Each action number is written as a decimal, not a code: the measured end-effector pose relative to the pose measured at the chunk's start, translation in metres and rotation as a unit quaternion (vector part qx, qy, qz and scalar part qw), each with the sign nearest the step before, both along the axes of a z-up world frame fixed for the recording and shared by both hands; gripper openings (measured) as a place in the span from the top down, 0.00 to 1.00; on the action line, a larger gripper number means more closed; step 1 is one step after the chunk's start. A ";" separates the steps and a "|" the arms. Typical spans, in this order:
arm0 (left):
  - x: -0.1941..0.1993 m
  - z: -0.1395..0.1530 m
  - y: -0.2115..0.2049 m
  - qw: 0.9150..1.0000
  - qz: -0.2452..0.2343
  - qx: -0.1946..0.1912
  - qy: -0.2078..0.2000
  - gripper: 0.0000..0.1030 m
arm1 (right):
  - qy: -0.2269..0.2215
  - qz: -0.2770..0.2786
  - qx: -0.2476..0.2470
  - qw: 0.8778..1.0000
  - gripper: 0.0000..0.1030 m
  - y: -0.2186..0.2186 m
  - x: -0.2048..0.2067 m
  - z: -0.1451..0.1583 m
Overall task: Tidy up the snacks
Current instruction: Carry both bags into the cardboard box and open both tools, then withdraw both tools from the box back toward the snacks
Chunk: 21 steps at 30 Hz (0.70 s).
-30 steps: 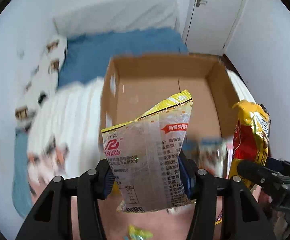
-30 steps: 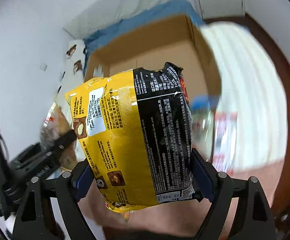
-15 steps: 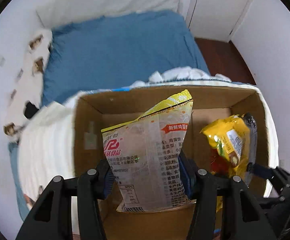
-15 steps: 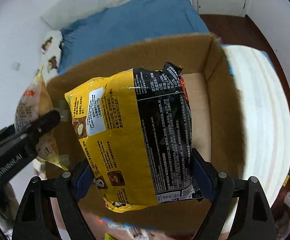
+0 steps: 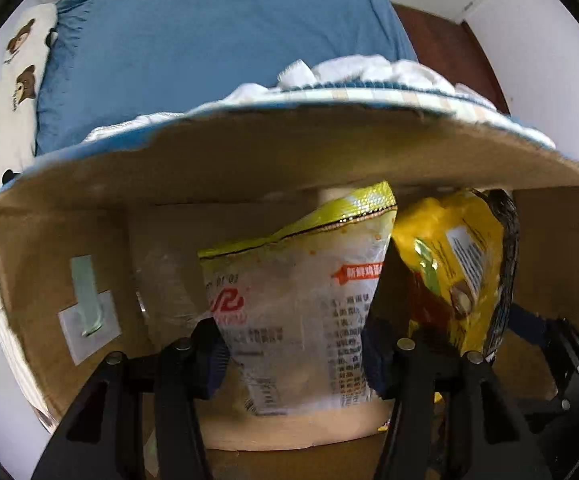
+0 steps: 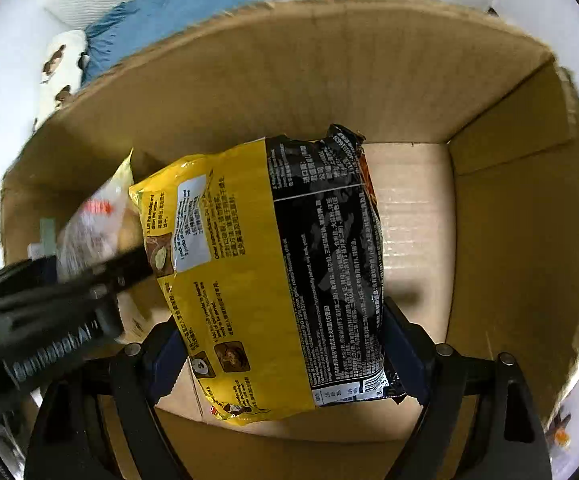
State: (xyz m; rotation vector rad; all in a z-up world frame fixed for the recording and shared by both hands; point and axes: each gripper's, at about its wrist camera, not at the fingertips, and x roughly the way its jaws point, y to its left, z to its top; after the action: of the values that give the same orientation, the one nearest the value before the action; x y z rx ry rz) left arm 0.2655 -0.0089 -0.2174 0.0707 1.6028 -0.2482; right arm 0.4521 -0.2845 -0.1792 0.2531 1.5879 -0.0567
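Left wrist view: the left gripper [image 5: 295, 354] reaches up from the bottom edge, its black fingers and blue pads pressed on the lower sides of a translucent snack bag [image 5: 301, 312], and the jaws are opening slightly at this moment with the bag between them. The bag stands upright in the centre of the frame, cloudy white with a yellow-green sealed top edge, a red logo at its left and a red banner at its right (the small print is too blurred to read). It hangs inside an open cardboard box [image 5: 289, 160], whose brown walls fill the middle of the frame; a pale taped label [image 5: 89, 320] sits on the left inner wall. Just right of the first bag, touching it near the top, is a yellow noodle packet [image 5: 457, 268] with a black edge. A blue bedsheet [image 5: 209, 40] covers the upper frame, with a white pillow printed with bears [image 5: 13, 72] at upper left. Right wrist view: the right gripper [image 6: 285, 360] rises from the bottom edge, clamped wide on the noodle packet [image 6: 273, 272], which fills the centre, yellow on its left half and black on its right, both covered in fine print and small food pictures. It is held inside the box [image 6: 509, 240], above the pale floor. At left, the left gripper [image 6: 49, 308] appears as a blurred black shape holding the translucent bag [image 6: 97, 228].
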 end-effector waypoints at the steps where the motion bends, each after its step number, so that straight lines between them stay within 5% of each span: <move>1: -0.004 -0.001 -0.001 1.000 -0.007 -0.001 -0.004 0.47 | 0.004 0.004 -0.006 1.000 0.13 0.001 0.000 -0.002; 2: -0.006 0.000 -0.002 1.000 -0.011 0.002 -0.007 0.43 | 0.000 0.008 -0.010 1.000 0.09 0.004 -0.002 0.000; 4: -0.016 0.005 0.002 1.000 -0.004 -0.002 -0.021 0.12 | -0.010 0.017 -0.010 1.000 0.07 0.010 -0.007 0.007; 5: -0.017 0.008 0.004 1.000 -0.001 -0.008 -0.026 0.10 | -0.014 0.021 -0.008 1.000 0.06 0.012 -0.010 0.010; 12: -0.048 0.039 0.017 0.998 0.014 -0.028 -0.054 0.10 | -0.039 0.021 0.002 0.999 0.04 0.018 -0.040 0.039; 21: -0.087 0.094 0.036 0.986 0.032 -0.033 -0.162 0.09 | -0.124 0.012 -0.012 0.992 0.04 0.017 -0.107 0.103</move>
State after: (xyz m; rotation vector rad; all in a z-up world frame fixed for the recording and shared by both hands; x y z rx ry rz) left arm 0.1789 0.0270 -0.1234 0.0077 1.2694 -0.2271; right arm 0.3452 -0.2671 -0.0758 0.2130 1.3424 -0.0245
